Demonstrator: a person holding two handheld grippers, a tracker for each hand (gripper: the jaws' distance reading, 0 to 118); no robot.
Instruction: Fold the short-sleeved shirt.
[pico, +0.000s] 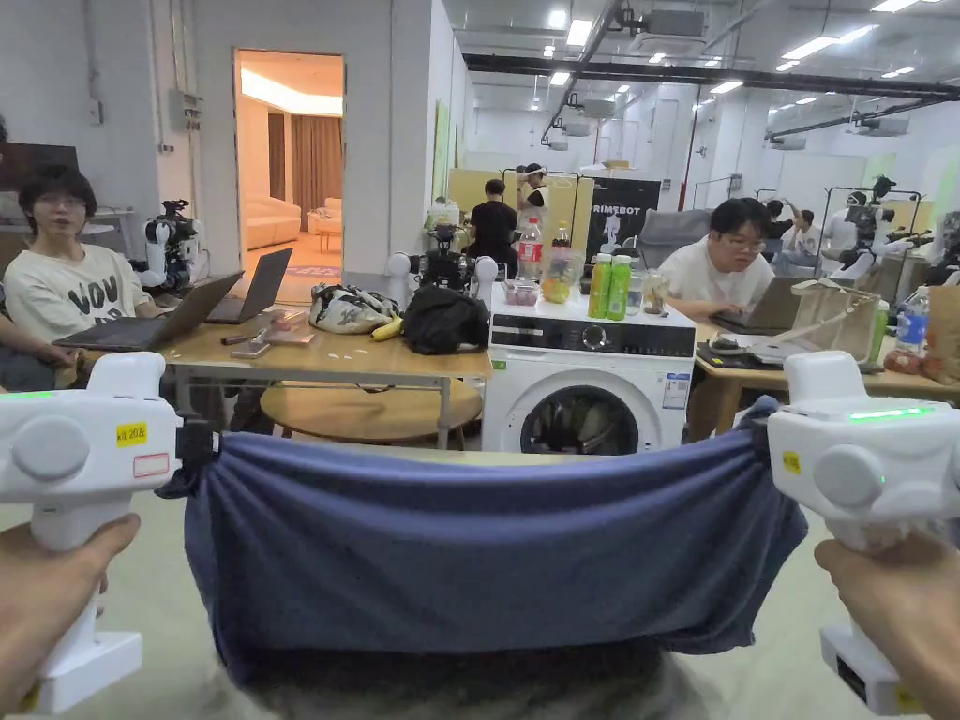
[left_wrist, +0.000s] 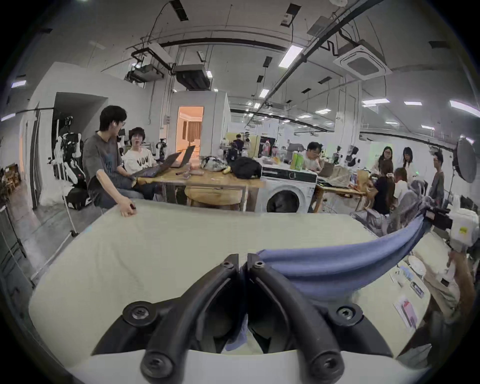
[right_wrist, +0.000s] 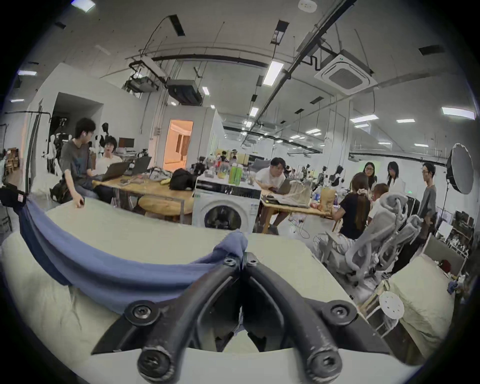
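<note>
Head view: one blue shirt (pico: 487, 553) stretched in the air between two claws, left claw (pico: 192, 448) clenched on one bunched end, right claw (pico: 764, 433) clenched on the other, cloth sagging in a broad curtain above the pale bed (pico: 150, 600). Behind, one washing machine (pico: 586, 384) and two green bottles (pico: 609, 287) on top of it. Left gripper view: both jaws pressed together on a pinch of blue cloth, the rest of the shirt running off to the right toward the other claw, well above the bed surface. Right gripper view: jaws likewise closed on a gathered tuft of shirt, fabric trailing left in a drooping band over the bed. Probably the lay-down step before any fold, so best done by keeping both grips firm, holding the top edge level and taut, then lowering evenly so the hanging hem lands first and the body spreads flat without creases. Risk of bunching if one side drops sooner.
</note>
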